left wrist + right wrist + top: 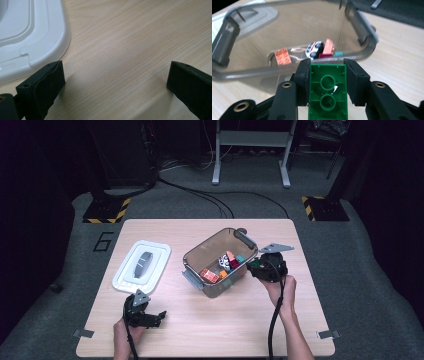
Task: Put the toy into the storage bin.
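Observation:
A clear plastic bin (196, 253) (257, 45) stands in the middle of the table with several toy bricks in it, among them an orange brick (283, 56) and a small black-and-white toy car (314, 49). My right gripper (256, 265) (327, 65) is at the bin's near right rim, shut on a green brick (328, 90) that shows its hollow underside with two round tubes. My left gripper (159, 316) (115, 77) rests low over bare wood at the front left, jaws wide open with nothing between them.
The bin's white lid (141, 266) (27, 37) lies flat on the table to the left of the bin, just beyond my left gripper. The wooden table (225, 325) has bare room along the front. Beyond it are dark floor, cables and stand feet.

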The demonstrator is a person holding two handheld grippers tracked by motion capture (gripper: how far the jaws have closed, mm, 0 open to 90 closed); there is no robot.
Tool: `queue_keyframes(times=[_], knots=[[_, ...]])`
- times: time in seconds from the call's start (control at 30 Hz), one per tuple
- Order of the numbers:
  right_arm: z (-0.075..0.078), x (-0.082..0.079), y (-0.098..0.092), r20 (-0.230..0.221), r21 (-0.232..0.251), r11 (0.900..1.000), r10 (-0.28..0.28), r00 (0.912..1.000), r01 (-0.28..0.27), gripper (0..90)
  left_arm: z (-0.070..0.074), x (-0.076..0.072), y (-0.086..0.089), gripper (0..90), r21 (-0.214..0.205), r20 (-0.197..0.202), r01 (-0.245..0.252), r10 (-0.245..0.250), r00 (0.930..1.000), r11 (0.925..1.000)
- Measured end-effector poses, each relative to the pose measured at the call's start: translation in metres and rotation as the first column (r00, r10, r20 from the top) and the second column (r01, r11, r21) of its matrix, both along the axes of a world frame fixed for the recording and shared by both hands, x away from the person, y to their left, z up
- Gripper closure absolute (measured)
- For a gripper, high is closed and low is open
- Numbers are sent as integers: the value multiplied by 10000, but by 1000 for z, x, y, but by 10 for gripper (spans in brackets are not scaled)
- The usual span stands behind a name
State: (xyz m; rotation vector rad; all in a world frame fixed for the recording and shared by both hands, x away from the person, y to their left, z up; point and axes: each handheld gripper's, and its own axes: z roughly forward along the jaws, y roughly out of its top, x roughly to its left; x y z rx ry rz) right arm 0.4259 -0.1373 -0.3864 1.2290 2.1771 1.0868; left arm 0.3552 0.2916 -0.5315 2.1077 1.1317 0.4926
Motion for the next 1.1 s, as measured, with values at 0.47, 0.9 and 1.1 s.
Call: queue_keyframes(times=[0.47, 0.9, 1.1], knots=[[26, 42, 6, 687, 532, 9981, 270, 9973, -307, 588, 0, 0, 0, 15, 0, 2, 0, 0, 10000, 10000], [2, 79, 17, 372, 448, 9967, 656, 9972, -673, 587, 0, 0, 0, 15, -2, 3, 0, 0, 10000, 10000], [-4, 81, 16, 493, -6, 9968, 793, 9956, -793, 586, 0, 0, 0, 15, -1, 1, -1, 1, 10000, 10000]])
